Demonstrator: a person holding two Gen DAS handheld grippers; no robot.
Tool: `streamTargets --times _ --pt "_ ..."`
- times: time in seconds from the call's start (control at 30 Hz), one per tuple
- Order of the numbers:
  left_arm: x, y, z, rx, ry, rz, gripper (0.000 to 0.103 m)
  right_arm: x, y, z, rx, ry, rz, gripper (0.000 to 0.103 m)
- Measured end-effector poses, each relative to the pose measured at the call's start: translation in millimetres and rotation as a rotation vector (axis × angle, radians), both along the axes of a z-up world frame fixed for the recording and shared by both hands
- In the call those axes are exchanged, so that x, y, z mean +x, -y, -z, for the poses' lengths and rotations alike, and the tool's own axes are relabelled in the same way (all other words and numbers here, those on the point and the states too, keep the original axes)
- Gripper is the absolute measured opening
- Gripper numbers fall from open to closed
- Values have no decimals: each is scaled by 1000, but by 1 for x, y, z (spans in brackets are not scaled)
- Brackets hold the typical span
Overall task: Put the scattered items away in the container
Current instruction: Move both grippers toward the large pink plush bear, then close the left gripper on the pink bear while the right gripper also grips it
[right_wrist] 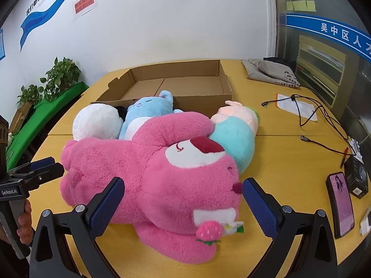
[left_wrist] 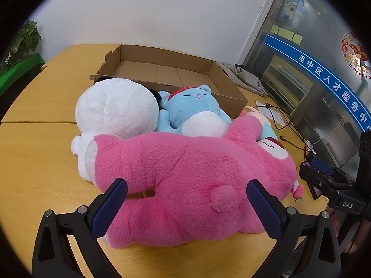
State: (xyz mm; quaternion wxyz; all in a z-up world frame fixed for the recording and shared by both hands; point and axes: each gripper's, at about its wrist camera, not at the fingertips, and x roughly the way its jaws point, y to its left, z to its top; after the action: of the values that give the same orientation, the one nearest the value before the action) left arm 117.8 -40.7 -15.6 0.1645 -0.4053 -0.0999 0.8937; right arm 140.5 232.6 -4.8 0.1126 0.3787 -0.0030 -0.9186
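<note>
Both claws released: left gripper spread at 6 o'clock around pink bear, right gripper likewise. Beyond, toward 12, white plush, blue cat, then cardboard box holding nothing.

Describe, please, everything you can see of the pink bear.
The pink bear is a large fluffy plush lying on its side on the table, in front of the box. It has a white muzzle, dark red nose, round tail and a strawberry charm by a white tag. The white plush, blue plush and teal plush press against it. Both open grippers flank it without gripping.
</note>
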Motion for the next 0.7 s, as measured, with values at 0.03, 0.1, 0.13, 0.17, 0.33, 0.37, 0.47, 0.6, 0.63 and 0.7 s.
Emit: streamTargets --times 0.03,0.1,0.13,0.17,0.33,0.37,0.47,0.6,0.63,0.7 --pt "-1 0 1 8 2 6 102 -3 0 1 -6 6 -1 103" --pt "-5 0 4 18 12 11 102 -8 -1 1 -21 12 -10 103" --pt "-7 -1 6 20 18 14 102 -10 -1 1 -22 10 -14 103" --pt "-9 -2 8 23 25 19 102 -12 -2 1 -19 7 -16 103" --pt "-21 -2 22 48 61 46 102 -29 -10 15 -26 42 -13 103" --pt "-24 -3 25 56 68 56 102 -32 -12 18 -30 52 -14 103" --pt "-31 -5 36 59 87 81 102 -41 -17 28 -54 82 -41 103" --pt "-36 -5 46 90 108 98 102 -54 -11 51 -26 114 -86 103" --pt "-37 -4 47 97 111 102 101 -57 -10 58 -19 118 -89 103" --pt "-40 -2 52 143 137 125 82 -58 -12 63 -40 113 -90 103"
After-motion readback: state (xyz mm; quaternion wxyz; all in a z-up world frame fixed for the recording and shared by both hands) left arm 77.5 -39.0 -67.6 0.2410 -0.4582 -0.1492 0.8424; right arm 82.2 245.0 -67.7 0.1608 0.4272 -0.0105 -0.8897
